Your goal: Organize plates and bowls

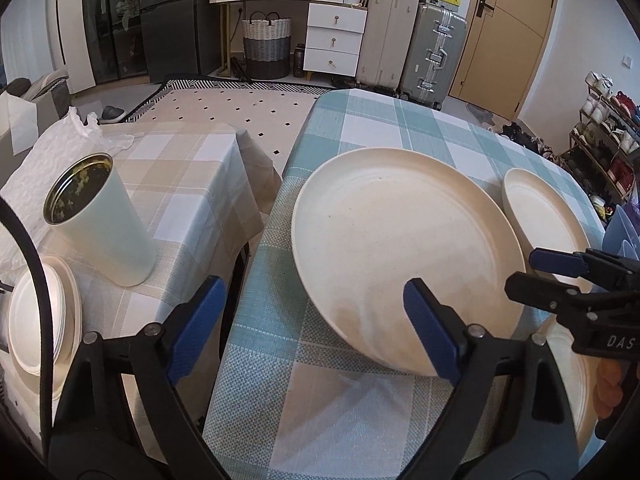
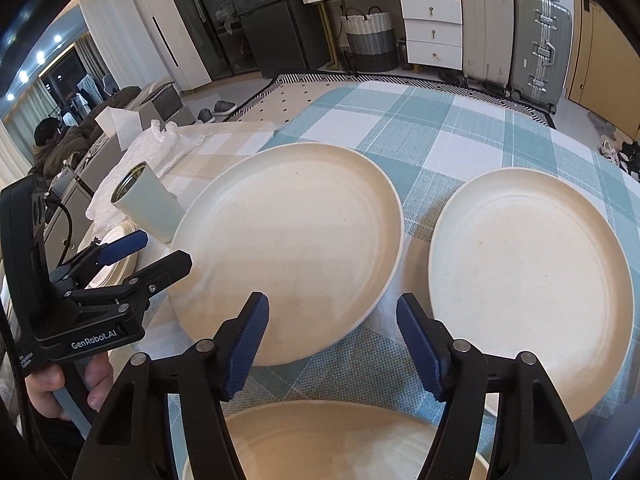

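A large cream plate point(image 1: 400, 248) point(image 2: 292, 248) lies on the blue checked table point(image 1: 380, 128). A second cream plate point(image 2: 532, 280) lies to its right; it also shows in the left wrist view point(image 1: 540, 216). A third cream plate point(image 2: 332, 444) lies under my right gripper. My left gripper point(image 1: 312, 320) is open and empty, its right finger over the large plate's near rim. My right gripper point(image 2: 332, 344) is open and empty, above the gap between the two plates. It also shows in the left wrist view point(image 1: 532, 276). A stack of cream plates point(image 1: 40, 320) sits on the beige table.
A pale green tin can point(image 1: 100, 216) point(image 2: 148, 204) stands open on the beige checked table point(image 1: 180, 168), beside white wrapping plastic point(image 1: 52, 152). A gap separates the two tables. Suitcases, drawers and a basket stand far behind.
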Tool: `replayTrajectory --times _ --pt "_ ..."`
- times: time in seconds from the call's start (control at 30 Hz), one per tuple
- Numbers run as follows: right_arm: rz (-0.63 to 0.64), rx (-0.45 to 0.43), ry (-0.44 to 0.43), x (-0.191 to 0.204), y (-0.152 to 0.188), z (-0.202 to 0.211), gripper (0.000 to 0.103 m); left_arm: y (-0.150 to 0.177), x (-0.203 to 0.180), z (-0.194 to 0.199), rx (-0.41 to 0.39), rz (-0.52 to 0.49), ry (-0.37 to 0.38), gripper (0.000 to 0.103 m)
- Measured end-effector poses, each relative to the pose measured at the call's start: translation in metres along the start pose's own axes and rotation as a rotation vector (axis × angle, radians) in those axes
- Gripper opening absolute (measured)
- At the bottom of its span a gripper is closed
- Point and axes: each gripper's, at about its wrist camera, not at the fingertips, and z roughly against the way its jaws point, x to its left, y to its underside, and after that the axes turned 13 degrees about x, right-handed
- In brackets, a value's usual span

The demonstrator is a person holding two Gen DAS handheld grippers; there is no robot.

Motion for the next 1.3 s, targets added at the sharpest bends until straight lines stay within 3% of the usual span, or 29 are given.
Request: replayTrajectory --times 0.37,0.47,0.63,0.73,0.97,1.3 --pt "-0.010 0.013 0.047 -0.004 -0.008 -0.014 0.044 -0.005 0.001 -0.013 0.033 -0.004 -0.004 0.063" --pt "-0.020 0.013 0.065 -0.008 -0.009 -0.014 0.035 -0.006 0.000 -0.016 0.048 -0.004 0.003 0.052" --pt "-0.022 0.027 0.065 -0.010 -0.009 -0.015 0.034 -0.007 -0.002 -0.021 0.072 0.002 0.010 0.027" --pt "-0.006 0.027 0.077 -0.008 -0.008 -0.016 0.032 -0.006 -0.005 -0.022 0.071 -0.002 -0.004 0.020" --pt "0.024 0.010 0.135 -0.003 -0.003 -0.016 0.025 -0.003 -0.007 -0.022 0.061 -0.004 -0.022 0.018" --pt "0.039 -0.013 0.155 0.000 0.004 -0.010 0.024 0.002 -0.010 -0.008 0.027 -0.014 -0.031 0.018"
